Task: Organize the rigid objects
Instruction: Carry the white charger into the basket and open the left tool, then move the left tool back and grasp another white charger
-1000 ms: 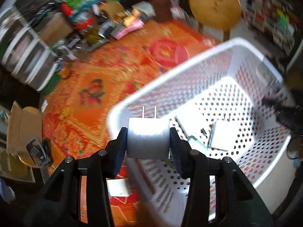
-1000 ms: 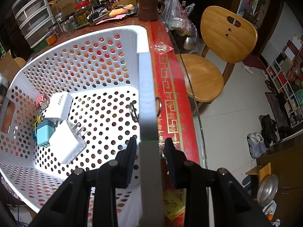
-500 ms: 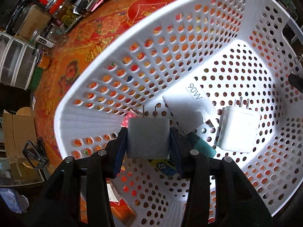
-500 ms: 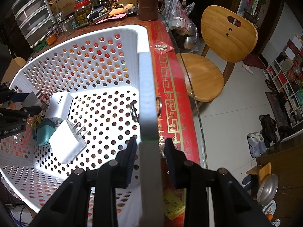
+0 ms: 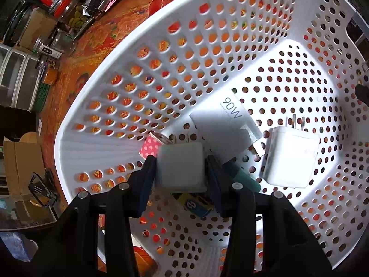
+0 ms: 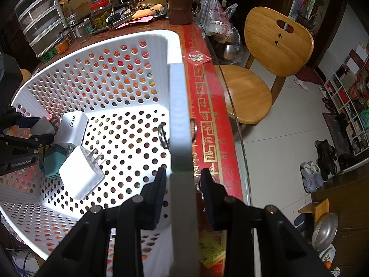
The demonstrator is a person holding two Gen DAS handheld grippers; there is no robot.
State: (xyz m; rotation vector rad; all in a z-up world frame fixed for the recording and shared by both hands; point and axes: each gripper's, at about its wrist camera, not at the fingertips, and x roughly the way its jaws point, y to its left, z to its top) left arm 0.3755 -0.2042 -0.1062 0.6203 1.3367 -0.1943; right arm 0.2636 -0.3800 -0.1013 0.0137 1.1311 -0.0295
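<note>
Now the small charger [image 5: 180, 166] is kept low inside the basket [image 5: 96, 138] between the left gripper's [image 5: 181, 173] just-opening jaws, near the chargers already there, presumably for release; the right gripper [image 6: 182, 180] is clamped on the basket's right rim, evidently to steady it.

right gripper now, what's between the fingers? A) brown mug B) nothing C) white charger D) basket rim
D. In the right wrist view the right gripper is shut on the white basket rim; the chargers lie down on the basket floor and the brown mug stands far off on the table.
</note>
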